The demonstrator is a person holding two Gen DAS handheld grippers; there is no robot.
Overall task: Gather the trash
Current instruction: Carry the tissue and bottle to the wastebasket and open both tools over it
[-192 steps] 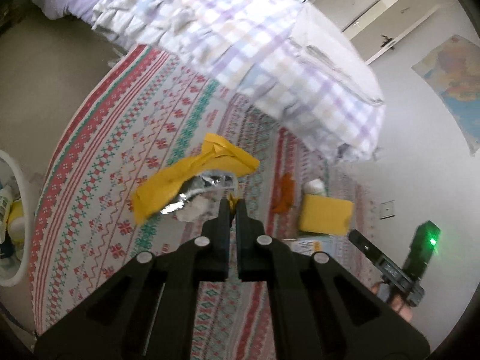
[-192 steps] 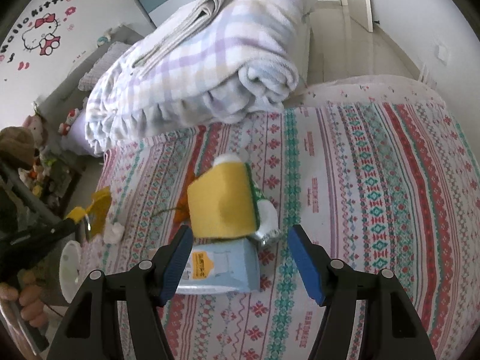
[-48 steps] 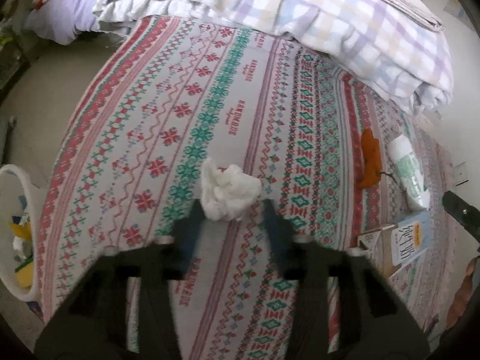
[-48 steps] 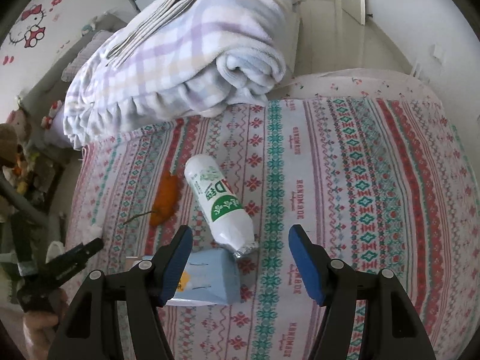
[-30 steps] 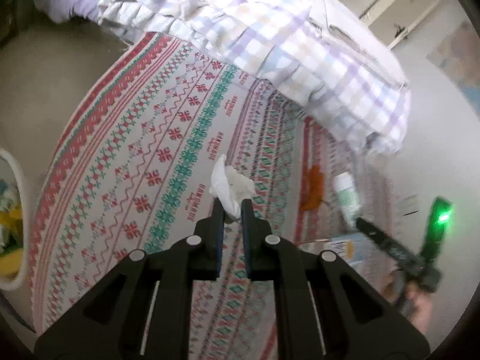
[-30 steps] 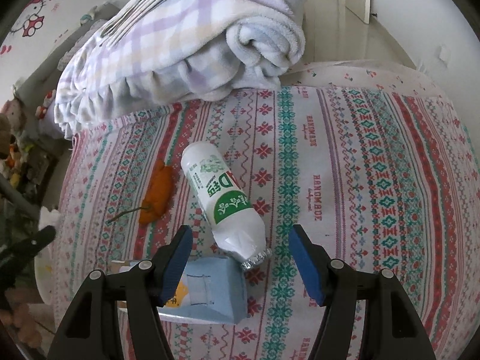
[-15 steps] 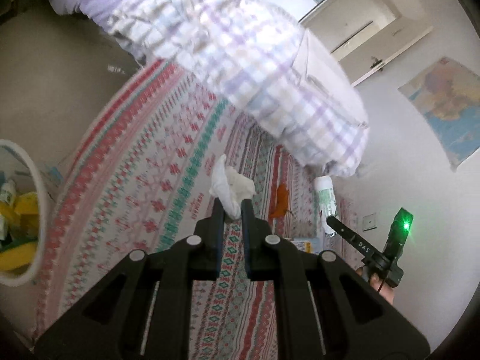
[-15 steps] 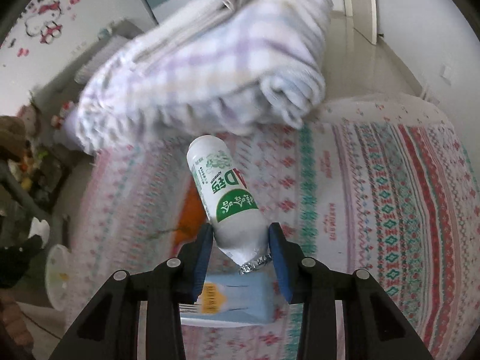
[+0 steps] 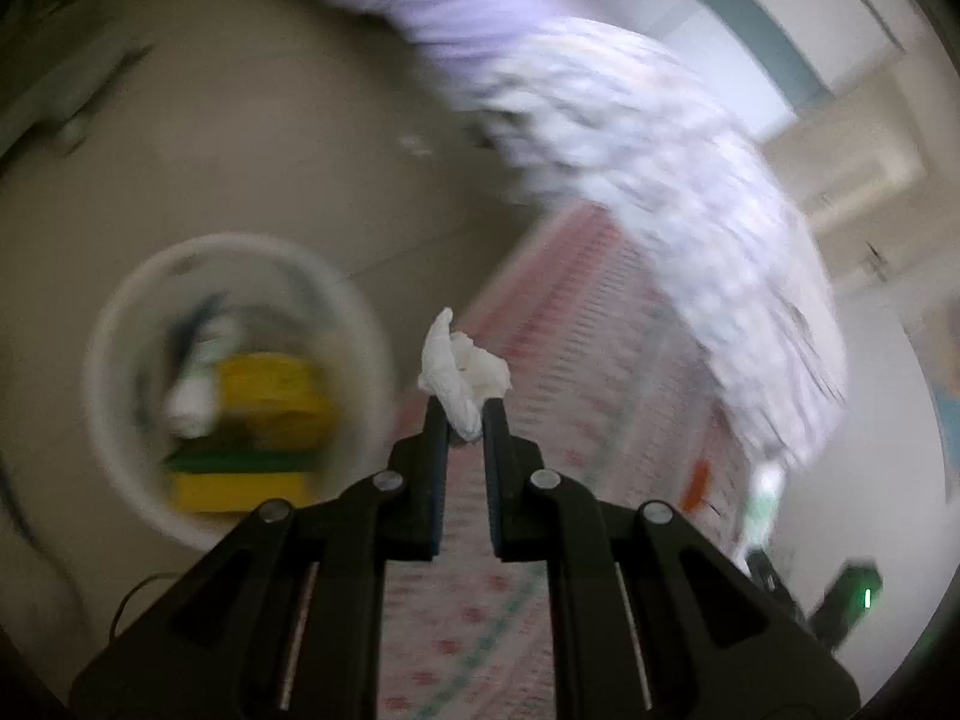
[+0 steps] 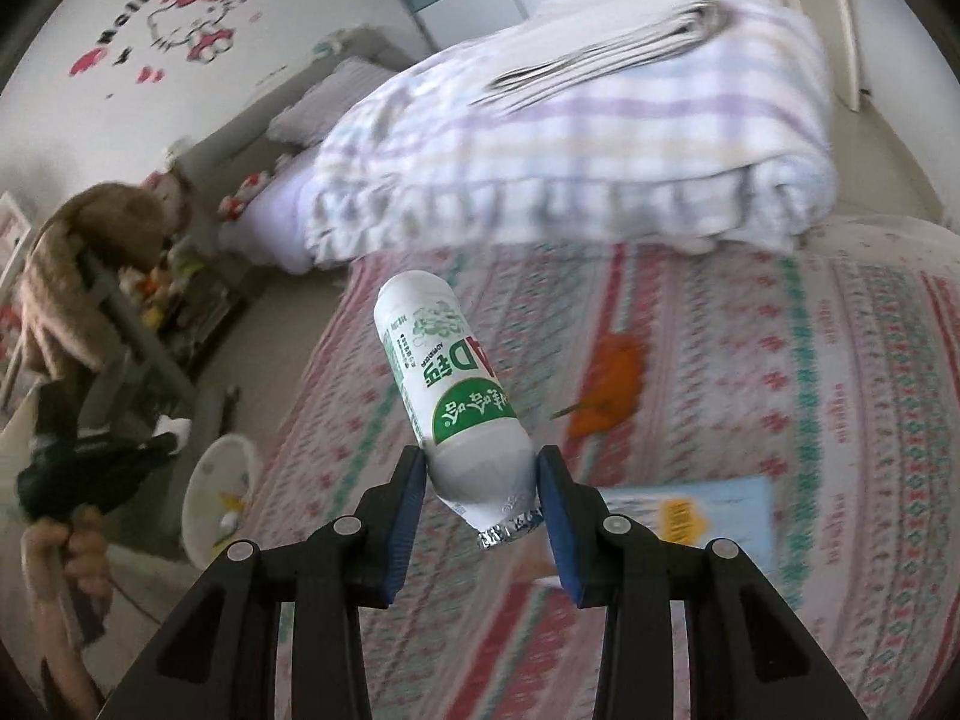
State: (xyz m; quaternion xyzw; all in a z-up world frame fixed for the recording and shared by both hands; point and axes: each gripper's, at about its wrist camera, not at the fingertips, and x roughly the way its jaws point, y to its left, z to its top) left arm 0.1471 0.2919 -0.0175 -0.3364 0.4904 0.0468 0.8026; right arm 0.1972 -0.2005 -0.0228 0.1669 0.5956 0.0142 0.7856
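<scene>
Beige floor [image 9: 252, 138], patterned bedspread [image 10: 840, 360], folded plaid blanket [image 10: 600, 138]

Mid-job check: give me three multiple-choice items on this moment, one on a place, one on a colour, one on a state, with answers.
1. Where is the bin?
A. On the bed
B. On the floor beside the bed
C. On a shelf

2. What colour is the peel on the bedspread?
A. Orange
B. Blue
C. Black

3. What does the right gripper hold?
A. Nothing
B. A book
C. A bottle

Answers: 1 B, the bin stands on the tan floor next to the bed's edge. 2 A, it shows orange against the pattern. 3 C, both pads press the bottle's neck end.
</scene>
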